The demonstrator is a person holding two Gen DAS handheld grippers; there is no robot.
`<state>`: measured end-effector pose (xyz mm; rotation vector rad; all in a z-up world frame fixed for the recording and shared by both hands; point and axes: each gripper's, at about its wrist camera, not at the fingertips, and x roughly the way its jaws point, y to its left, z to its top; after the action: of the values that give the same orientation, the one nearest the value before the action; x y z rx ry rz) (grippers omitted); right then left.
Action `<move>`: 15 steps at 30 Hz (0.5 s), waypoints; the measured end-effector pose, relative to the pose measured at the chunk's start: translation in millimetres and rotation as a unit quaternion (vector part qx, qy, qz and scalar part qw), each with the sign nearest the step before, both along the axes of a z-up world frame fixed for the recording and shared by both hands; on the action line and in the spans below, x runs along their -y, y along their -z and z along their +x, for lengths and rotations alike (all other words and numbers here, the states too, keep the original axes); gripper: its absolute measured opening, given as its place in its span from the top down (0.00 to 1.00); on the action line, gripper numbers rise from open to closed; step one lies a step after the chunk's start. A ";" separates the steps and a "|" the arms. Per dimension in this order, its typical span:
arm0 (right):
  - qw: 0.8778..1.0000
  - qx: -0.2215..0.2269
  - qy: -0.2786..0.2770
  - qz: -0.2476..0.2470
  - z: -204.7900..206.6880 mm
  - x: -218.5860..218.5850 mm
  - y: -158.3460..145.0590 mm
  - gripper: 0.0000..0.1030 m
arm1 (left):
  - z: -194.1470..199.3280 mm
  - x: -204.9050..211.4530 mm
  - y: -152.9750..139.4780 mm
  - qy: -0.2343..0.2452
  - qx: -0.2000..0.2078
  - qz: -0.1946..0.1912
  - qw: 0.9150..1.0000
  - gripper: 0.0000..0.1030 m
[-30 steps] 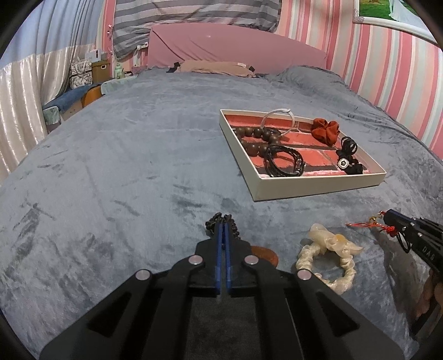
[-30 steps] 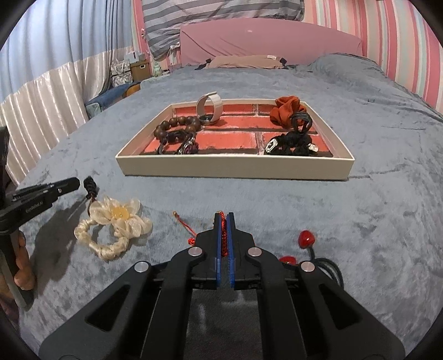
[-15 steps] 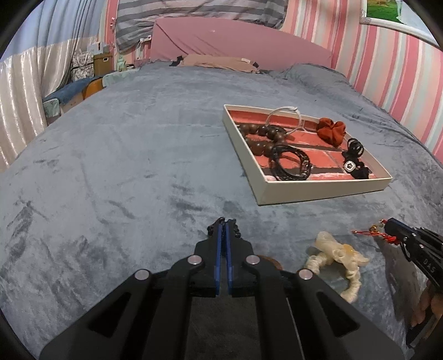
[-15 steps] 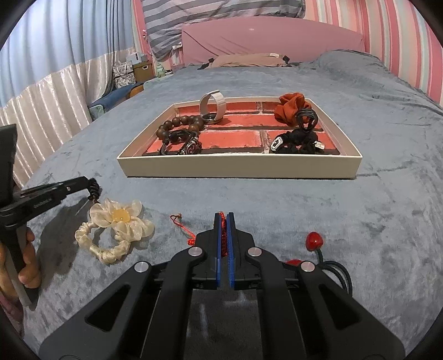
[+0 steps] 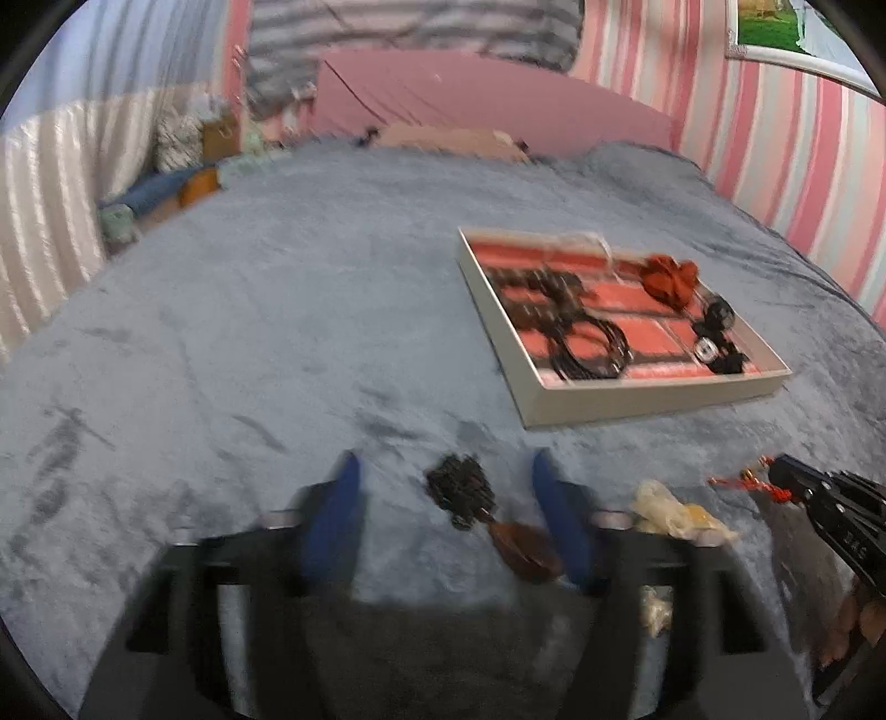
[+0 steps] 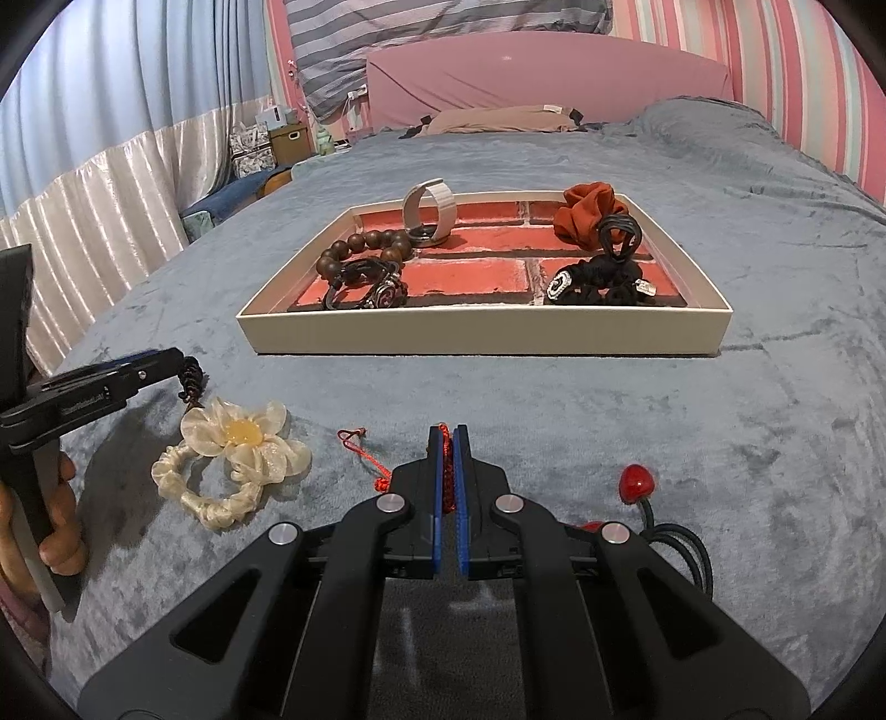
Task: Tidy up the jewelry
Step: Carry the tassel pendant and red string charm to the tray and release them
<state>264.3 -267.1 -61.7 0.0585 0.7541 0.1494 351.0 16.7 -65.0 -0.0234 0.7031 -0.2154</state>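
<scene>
Left hand-held gripper point(image 5: 446, 487) has opened around knobbly dark beads point(image 5: 459, 487).

Bedroom in a home.
Wide bed point(image 6: 720, 183) under a grey plush blanket, pink headboard point(image 6: 542, 72) and tan pillow point(image 6: 498, 119) at its far end, striped bedding point(image 6: 443, 33) piled above. Pink-striped wallpaper point(image 6: 803, 61) to the right, blue and white curtains point(image 6: 111, 138) to the left, boxes and clutter point(image 6: 271, 138) in the corner. Framed picture point(image 5: 797, 27) high on the wall.
</scene>
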 end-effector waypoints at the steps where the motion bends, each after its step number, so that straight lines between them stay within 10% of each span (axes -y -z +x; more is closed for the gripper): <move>1: 1.000 0.000 0.000 0.000 0.0 0.3 -0.2 0.95 | 0.4 0.1 -0.7 0.004 -0.001 -0.003 1.000 0.36; 15: 1.000 -0.004 0.001 0.001 -0.4 0.1 0.4 0.95 | 27.0 13.0 18.8 0.011 -0.051 0.023 0.998 0.37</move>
<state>263.9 -267.2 -62.1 0.0609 0.7622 0.1484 378.0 3.8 -83.9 0.0171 0.8096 -0.2213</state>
